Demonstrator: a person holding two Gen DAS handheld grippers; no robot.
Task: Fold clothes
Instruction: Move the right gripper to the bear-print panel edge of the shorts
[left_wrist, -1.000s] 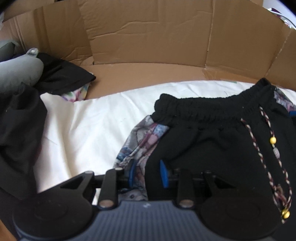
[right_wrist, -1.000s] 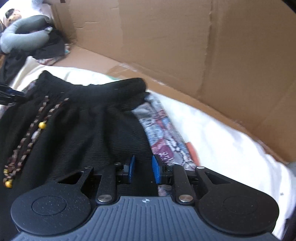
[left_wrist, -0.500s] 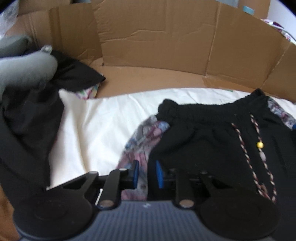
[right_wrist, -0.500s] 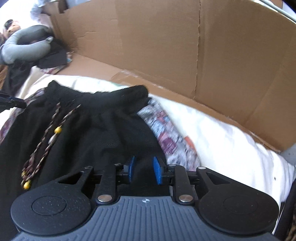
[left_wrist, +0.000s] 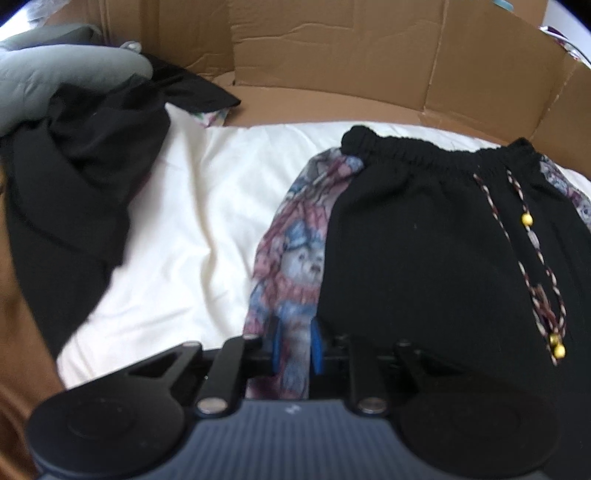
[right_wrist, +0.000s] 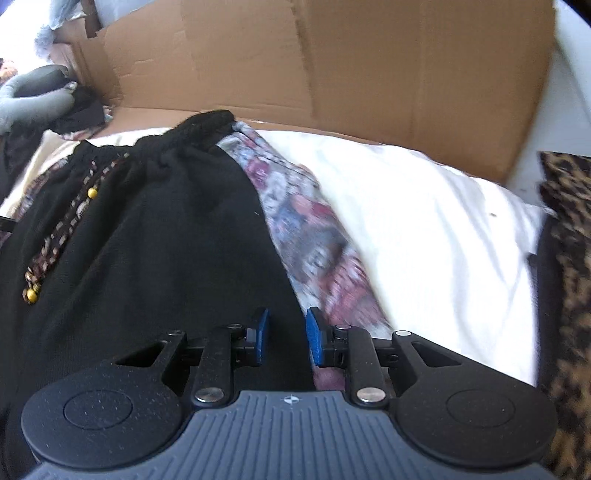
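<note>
**On the white sheet: black garment held at both lower corners**

Across the white sheet (left_wrist: 192, 221) lies a black garment (left_wrist: 424, 251) with an elastic waistband toward the cardboard wall (left_wrist: 332, 48). A braided cord (left_wrist: 532, 240) with yellow beads runs down its front. A patterned fabric layer (left_wrist: 291, 258) shows along both side edges.

The left hand-held gripper (left_wrist: 295, 347) is closed on the patterned fabric layer at the garment's near left edge, cloth filling the gap between its blue pads. The right hand-held gripper (right_wrist: 286, 336) has black cloth between its pads at the near right edge, where the patterned strip (right_wrist: 314, 251) runs beside it.

Farther left sits a heap of dark clothes (left_wrist: 74, 166) with a grey padded item (left_wrist: 48, 81) on top. A leopard-print fabric (right_wrist: 569, 258) lies at the far right.
</note>
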